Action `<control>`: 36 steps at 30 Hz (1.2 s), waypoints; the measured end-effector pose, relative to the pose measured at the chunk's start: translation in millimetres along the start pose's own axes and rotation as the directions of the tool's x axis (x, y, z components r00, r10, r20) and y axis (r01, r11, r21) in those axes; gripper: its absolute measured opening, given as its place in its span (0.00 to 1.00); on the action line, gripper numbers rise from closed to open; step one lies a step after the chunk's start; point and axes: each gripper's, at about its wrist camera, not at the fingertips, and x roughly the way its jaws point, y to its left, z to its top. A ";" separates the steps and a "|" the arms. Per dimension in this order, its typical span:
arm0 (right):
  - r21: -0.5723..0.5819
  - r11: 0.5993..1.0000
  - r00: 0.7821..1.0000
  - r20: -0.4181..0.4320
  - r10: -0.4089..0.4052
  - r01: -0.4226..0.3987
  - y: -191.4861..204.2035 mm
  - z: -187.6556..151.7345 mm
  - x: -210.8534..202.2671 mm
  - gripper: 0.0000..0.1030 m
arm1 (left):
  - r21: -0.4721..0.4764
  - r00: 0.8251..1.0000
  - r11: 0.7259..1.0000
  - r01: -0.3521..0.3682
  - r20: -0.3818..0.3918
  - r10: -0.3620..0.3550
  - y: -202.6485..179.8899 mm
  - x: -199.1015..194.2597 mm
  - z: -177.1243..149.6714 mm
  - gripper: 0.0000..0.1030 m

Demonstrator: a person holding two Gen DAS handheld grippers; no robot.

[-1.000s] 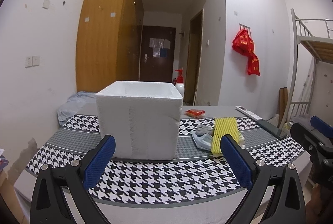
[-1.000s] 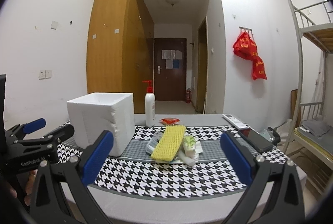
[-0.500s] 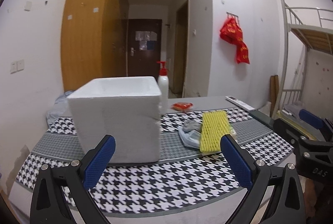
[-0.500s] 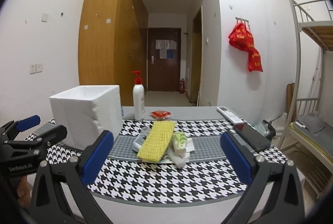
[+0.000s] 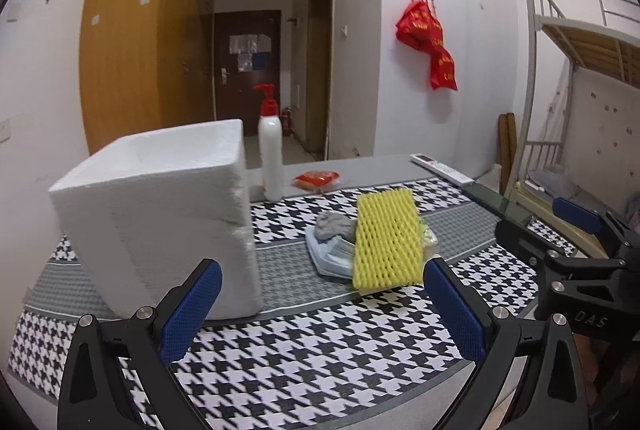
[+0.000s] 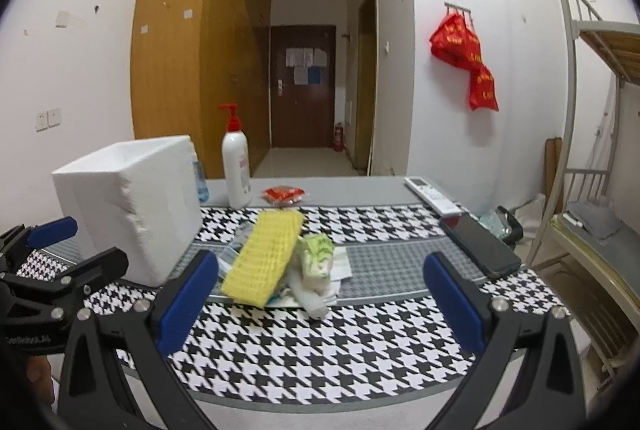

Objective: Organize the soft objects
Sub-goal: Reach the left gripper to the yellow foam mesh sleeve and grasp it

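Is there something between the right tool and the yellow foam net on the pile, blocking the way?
Nothing visible does. The right tool is open above the near edge of the table, and only bare houndstooth cloth lies between it and the yellow foam net. The white foam box stands off to the left.

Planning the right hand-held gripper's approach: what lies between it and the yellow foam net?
Only bare houndstooth cloth lies between the right hand-held gripper and the yellow foam net, as the right wrist view shows. The gripper is open.

Rough white foam box (image 5: 160,214), yellow netted foam sleeve (image 5: 387,239), woven houndstooth cloth (image 5: 320,362), glossy phone (image 6: 478,243).
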 end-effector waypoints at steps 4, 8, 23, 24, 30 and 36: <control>-0.001 1.000 1.000 -0.012 -0.004 0.004 -3.6 -1.8 7.2 1.00 | 0.011 1.000 1.000 0.014 -0.020 -0.014 -6.3 10.5 0.9 0.98; 0.005 1.000 0.999 -0.031 -0.008 0.008 -9.4 -2.8 15.1 1.00 | 0.013 0.999 1.000 0.025 -0.049 -0.025 -10.2 20.7 2.9 0.98; 0.034 0.999 0.993 -0.113 -0.029 0.033 -32.5 -9.7 42.4 1.00 | 0.059 0.979 0.991 0.121 -0.170 -0.109 -33.3 68.9 8.2 0.94; 0.032 0.999 0.993 -0.118 -0.031 0.036 -33.3 -10.3 44.2 1.00 | 0.053 0.977 0.990 0.129 -0.179 -0.118 -34.1 72.0 8.6 0.93; 0.042 0.997 0.988 -0.143 -0.052 0.059 -47.1 -12.3 51.7 1.00 | 0.028 0.964 0.990 0.141 -0.230 -0.131 -32.9 91.3 7.7 0.87; 0.046 0.996 0.984 -0.166 -0.062 0.070 -54.7 -14.7 57.3 1.00 | 0.058 0.945 0.983 0.176 -0.288 -0.153 -48.3 107.3 3.9 0.81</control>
